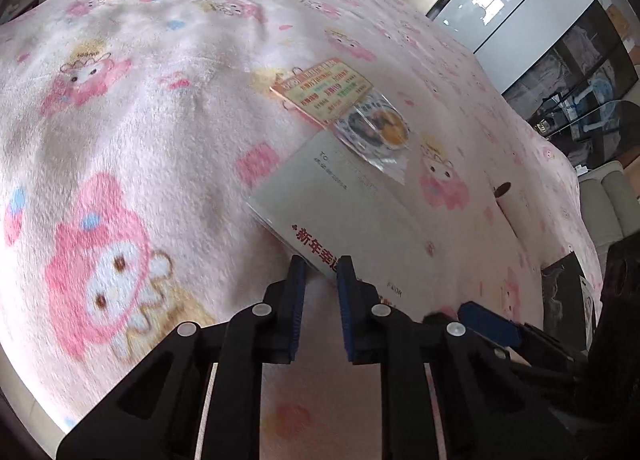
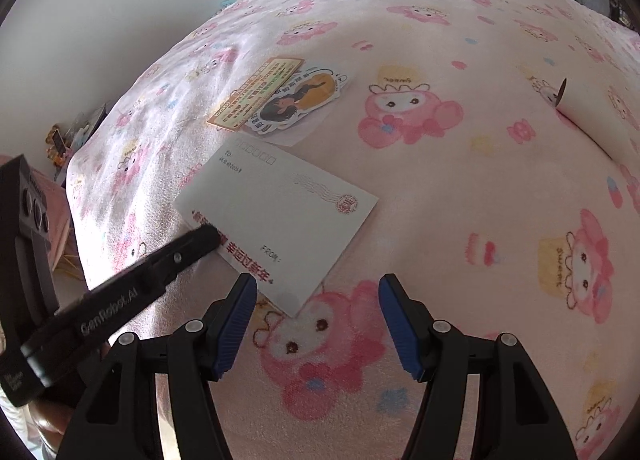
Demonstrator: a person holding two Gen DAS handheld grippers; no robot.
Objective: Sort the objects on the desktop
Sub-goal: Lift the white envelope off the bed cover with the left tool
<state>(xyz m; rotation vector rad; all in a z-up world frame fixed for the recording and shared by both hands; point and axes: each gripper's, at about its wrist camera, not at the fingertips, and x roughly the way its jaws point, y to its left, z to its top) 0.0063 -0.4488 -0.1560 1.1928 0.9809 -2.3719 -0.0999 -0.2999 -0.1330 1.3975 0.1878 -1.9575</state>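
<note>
Near the middle of the pink cartoon blanket (image 2: 440, 39), found the white envelope (image 2: 280, 211) lying address side up, with red lettering along its near-left border and a red postmark by 1 far corner. Saw the left gripper (image 1: 322, 268) at that lettered border, its 2 blue-padded fingers drawn close with only a narrow slot between them and the border's edge right at the tips. Could not tell whether either pad touched the paper. Noticed a shadow beneath that edge in the left wrist view, so perhaps raised slightly off the fleece there, though too blurred to say. Found the right gripper (image 2: 318, 288) spread wide and holding nothing, hovering above a printed pink character just beside the envelope's nearest corner. Just past the envelope's far end, noted an orange card (image 2: 260, 91) crowded with small print. Also noted a cartoon sticker (image 2: 296, 99) in a clear sleeve, lying partly over the card, with the sleeve reaching the envelope's far edge. Well apart to the right, spotted a pale roll (image 2: 588, 115) with a brown end, resting on the blanket. Beyond the blanket, made out a white wall on the left and pale glossy cabinets (image 1: 516, 7) on the right.
</note>
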